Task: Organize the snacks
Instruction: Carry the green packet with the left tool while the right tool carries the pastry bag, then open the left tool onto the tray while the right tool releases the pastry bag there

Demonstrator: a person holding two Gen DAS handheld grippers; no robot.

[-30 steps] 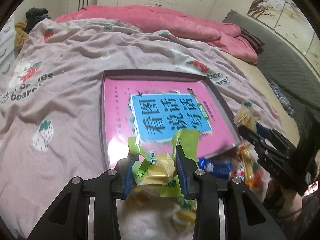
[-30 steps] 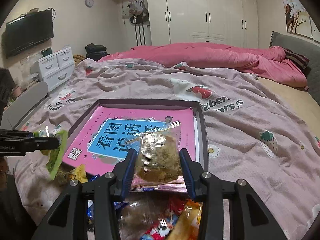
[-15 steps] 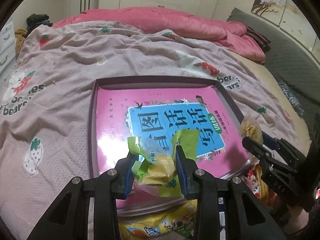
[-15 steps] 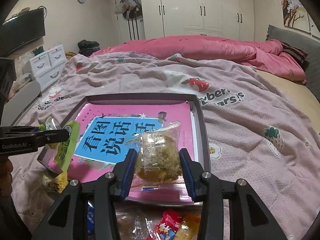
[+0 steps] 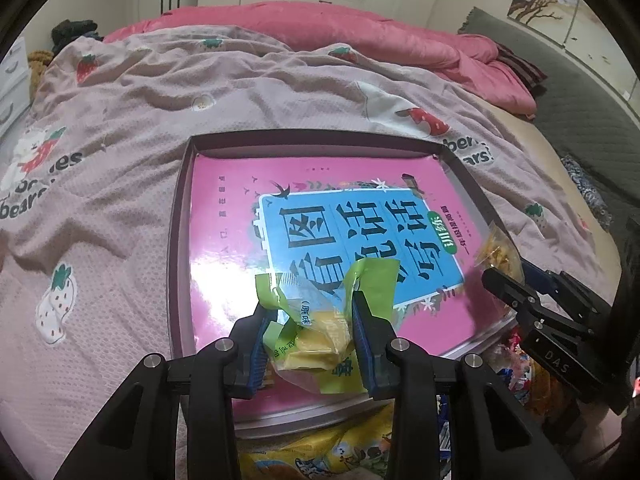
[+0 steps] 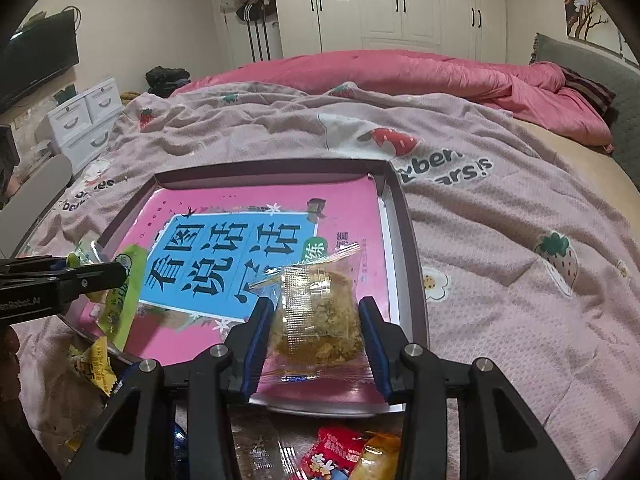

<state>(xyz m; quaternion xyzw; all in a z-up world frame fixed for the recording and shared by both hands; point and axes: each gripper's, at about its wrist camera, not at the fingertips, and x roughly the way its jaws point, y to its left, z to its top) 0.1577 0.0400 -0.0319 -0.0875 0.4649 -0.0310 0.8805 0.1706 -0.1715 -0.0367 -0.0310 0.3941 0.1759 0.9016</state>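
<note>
My left gripper (image 5: 312,320) is shut on a green-and-yellow snack packet (image 5: 320,340), held over the near edge of a dark shallow tray (image 5: 180,216). A pink book with a blue title panel (image 5: 360,224) lies in the tray. My right gripper (image 6: 316,320) is shut on a clear packet with a brown crumbly cake (image 6: 320,312), above the tray's near right part (image 6: 404,216). In the right wrist view the left gripper (image 6: 100,276) comes in from the left with its green packet (image 6: 124,292). In the left wrist view the right gripper's fingers (image 5: 520,292) show at right with the clear packet (image 5: 498,254).
Loose snack packets lie on the bed in front of the tray: a yellow bag (image 5: 320,456), red and orange packets (image 6: 352,456), a yellow one (image 6: 92,368). A strawberry-print pink blanket (image 5: 100,200) covers the bed, with a pink duvet (image 6: 400,72) behind. White drawers (image 6: 84,120) stand at left.
Both grippers have moved forward and down over the tray with their packets still held. The tray and book now fill more of each view, and the loose snacks have slid toward the bottom edge.
</note>
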